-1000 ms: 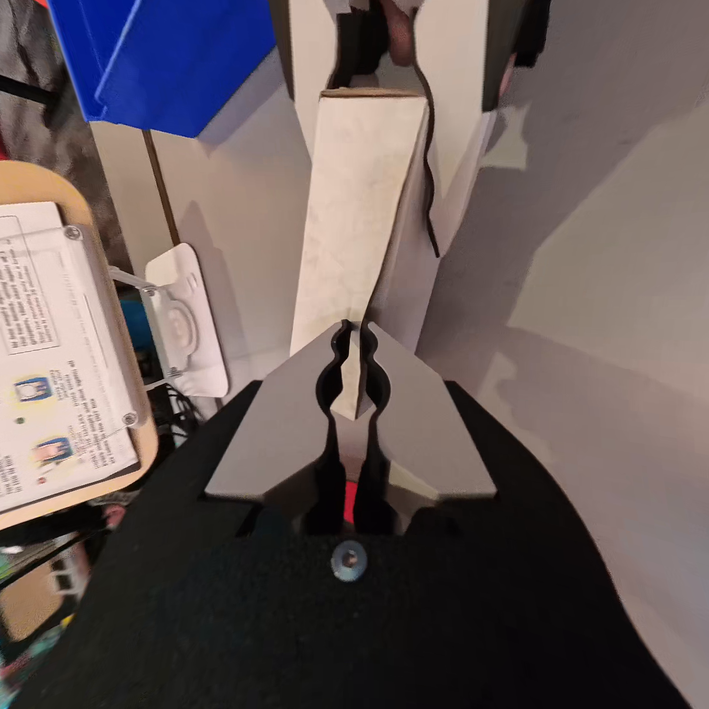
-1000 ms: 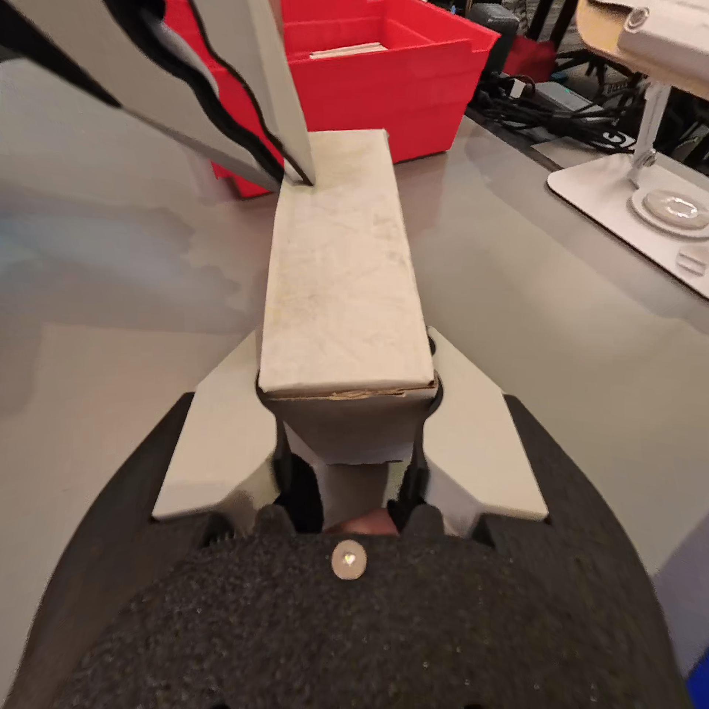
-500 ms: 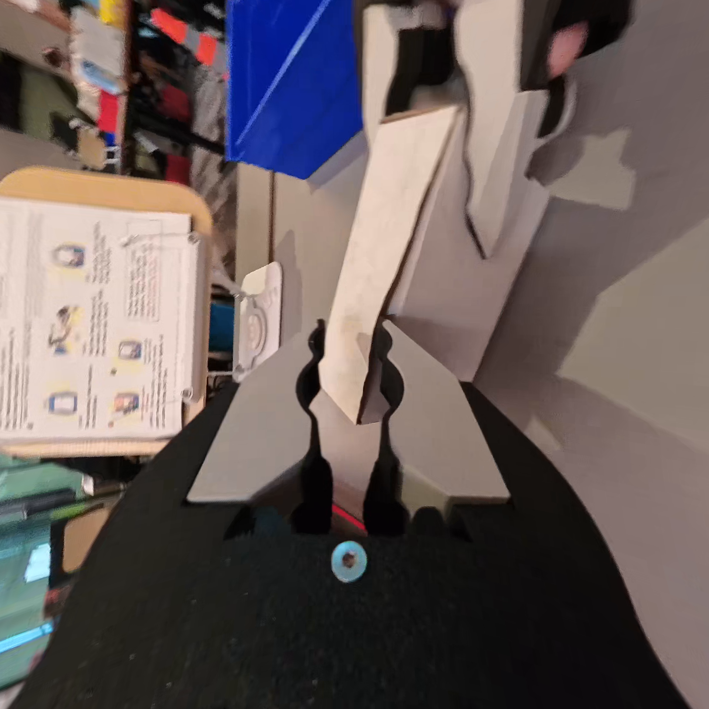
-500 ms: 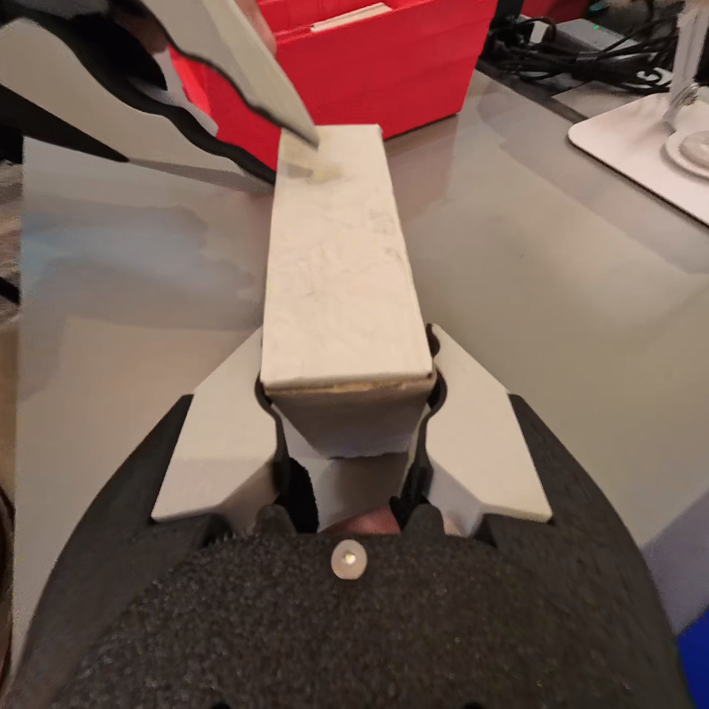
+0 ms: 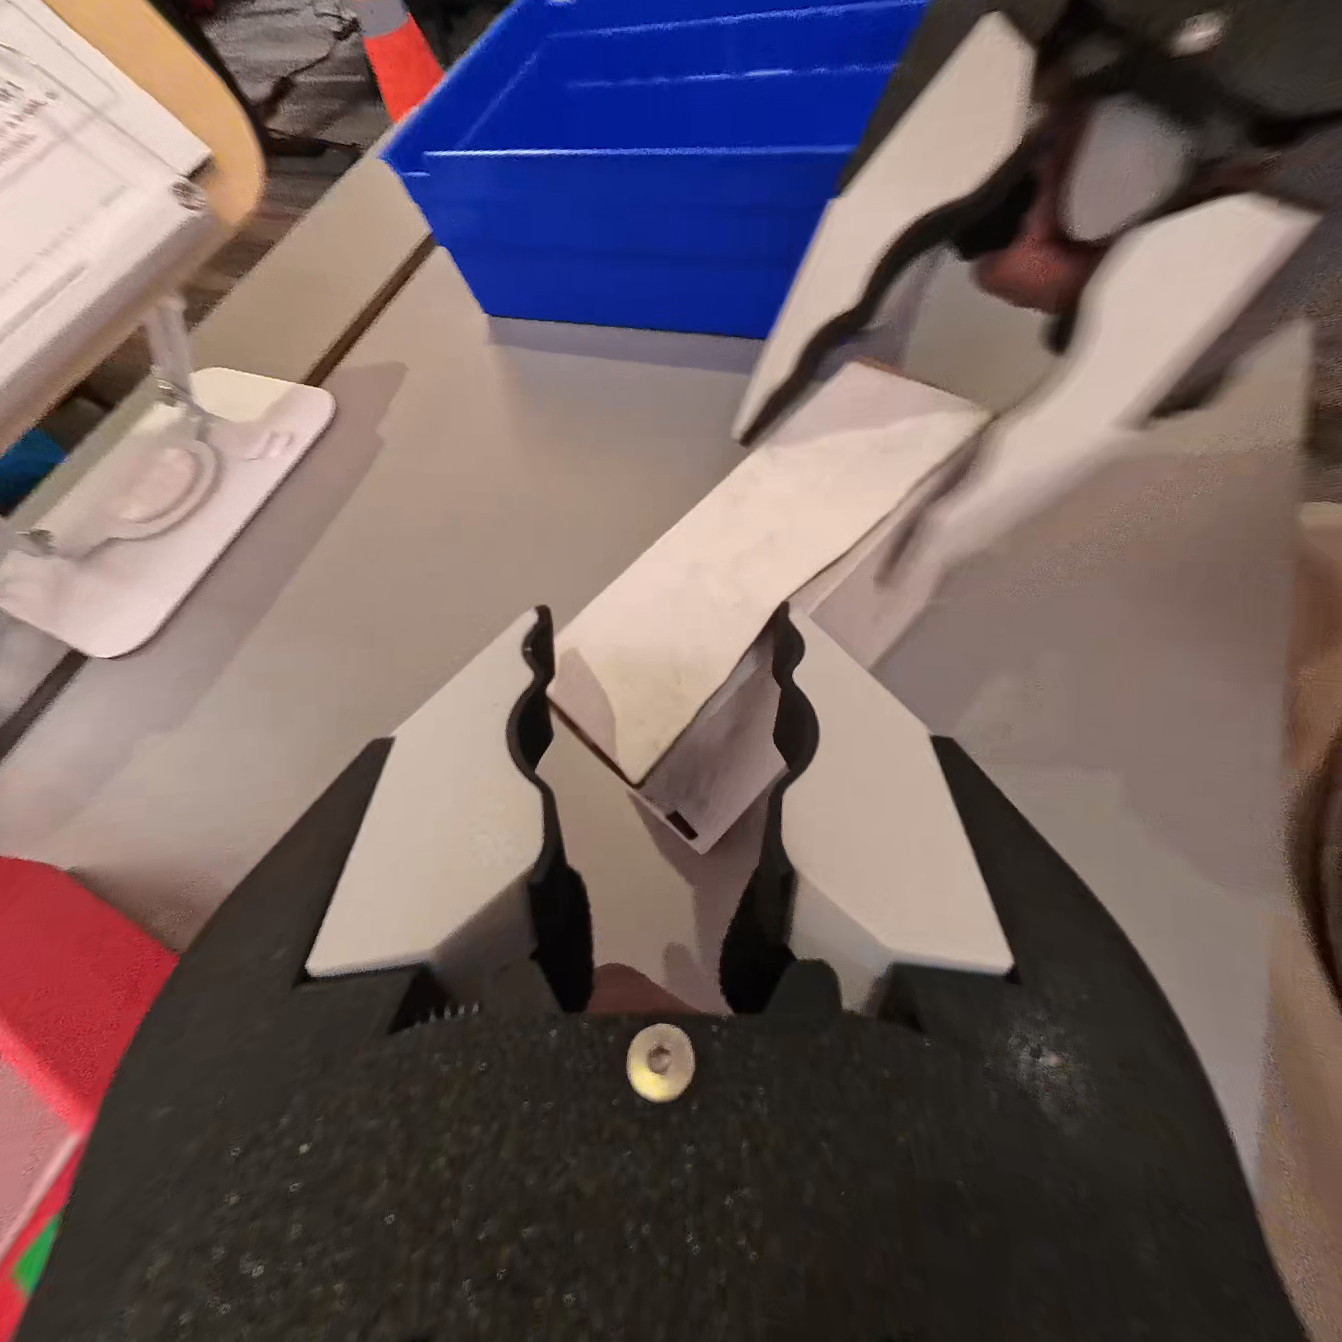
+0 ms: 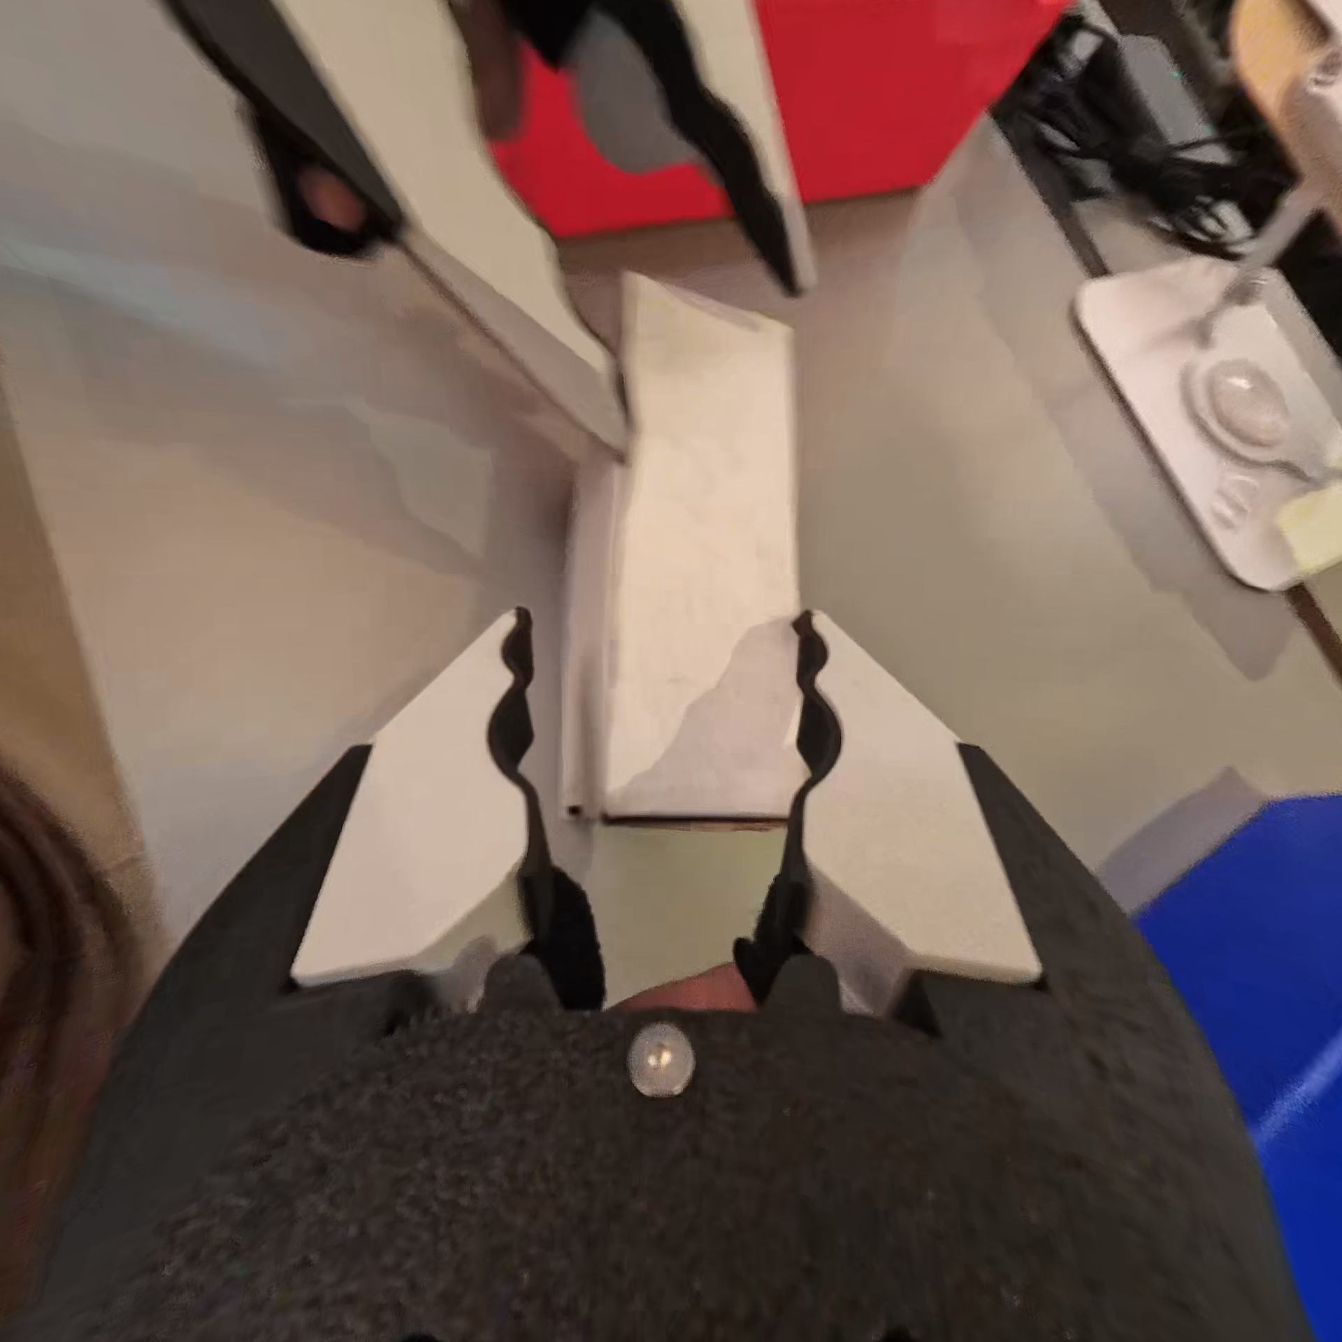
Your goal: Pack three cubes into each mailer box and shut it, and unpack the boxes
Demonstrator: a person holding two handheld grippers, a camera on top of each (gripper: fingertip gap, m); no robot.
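Left edge of the left wrist view: a red bin [image 5: 65,1017] corner, then a white stand base [image 5: 167,508] on the grey tabletop [image 5: 450,508], a blue bin [image 5: 639,181] beyond. Centre: the mailer box [image 5: 733,581], a long white carton with its lid down, lies flat on the tabletop. The left claw [image 5: 657,624] stands spread, nothing in it; the box's near corner sits between its fingers with clear gaps on both sides. Half a second ago this claw pinched that end and the box was tilted up off the surface, so the grip has just been let go. To the right, the right claw [image 6: 657,624] is likewise parted and holds nothing, where it earlier clamped the box's other end; in its own view the box end lies below and between the fingers, seemingly not touched. Reading: the closed box has been set down and released by both claws, so either a packing round is complete or an unpacking is about to start; I can't say which. Contents are hidden, so no cube count is possible. No cubes are visible anywhere. Both views are motion-blurred, the right one worse, and the bins' insides are cut off or out of sight.
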